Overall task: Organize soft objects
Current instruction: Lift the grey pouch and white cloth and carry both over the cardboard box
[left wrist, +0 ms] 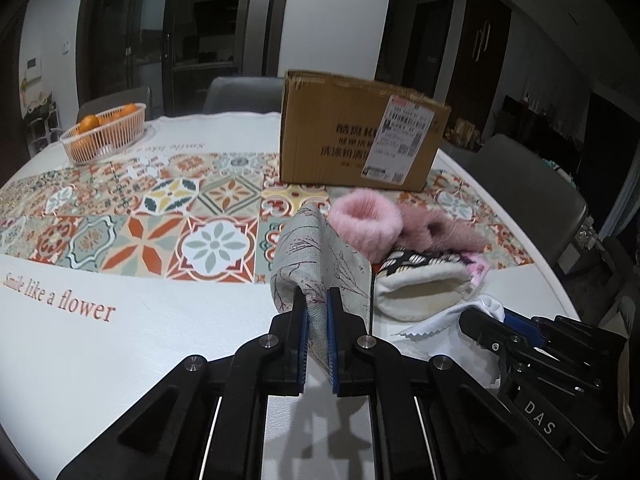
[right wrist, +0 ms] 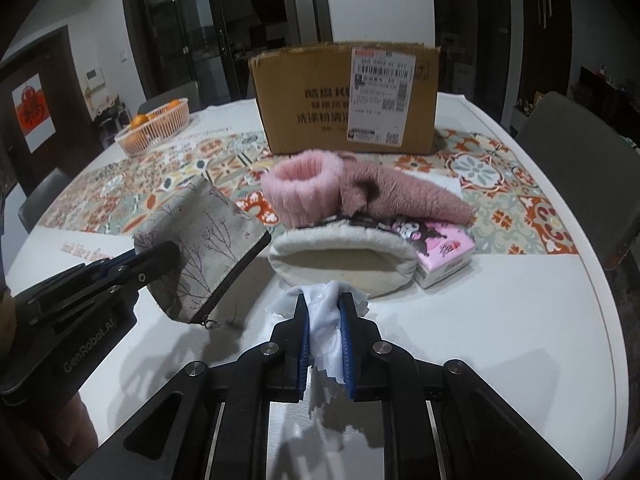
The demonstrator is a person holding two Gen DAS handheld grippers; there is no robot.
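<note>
My left gripper [left wrist: 317,300] is shut on a grey fabric pouch [left wrist: 316,252] printed with branches and holds it off the table; the pouch also shows in the right wrist view [right wrist: 204,248]. My right gripper [right wrist: 323,302] is shut on a white cloth [right wrist: 326,328] with zigzag edges; the cloth also shows in the left wrist view [left wrist: 440,328]. Behind them lie a pink furry cuff [right wrist: 304,188], a dusty-pink fuzzy piece [right wrist: 404,196], a cream fleece-lined pouch [right wrist: 340,260] and a pink tissue pack [right wrist: 444,256].
An open cardboard box [right wrist: 348,96] stands behind the pile on the patterned tablecloth [left wrist: 160,216]. A basket of oranges [left wrist: 104,132] sits at the far left. Grey chairs [right wrist: 580,152] stand around the table's edge.
</note>
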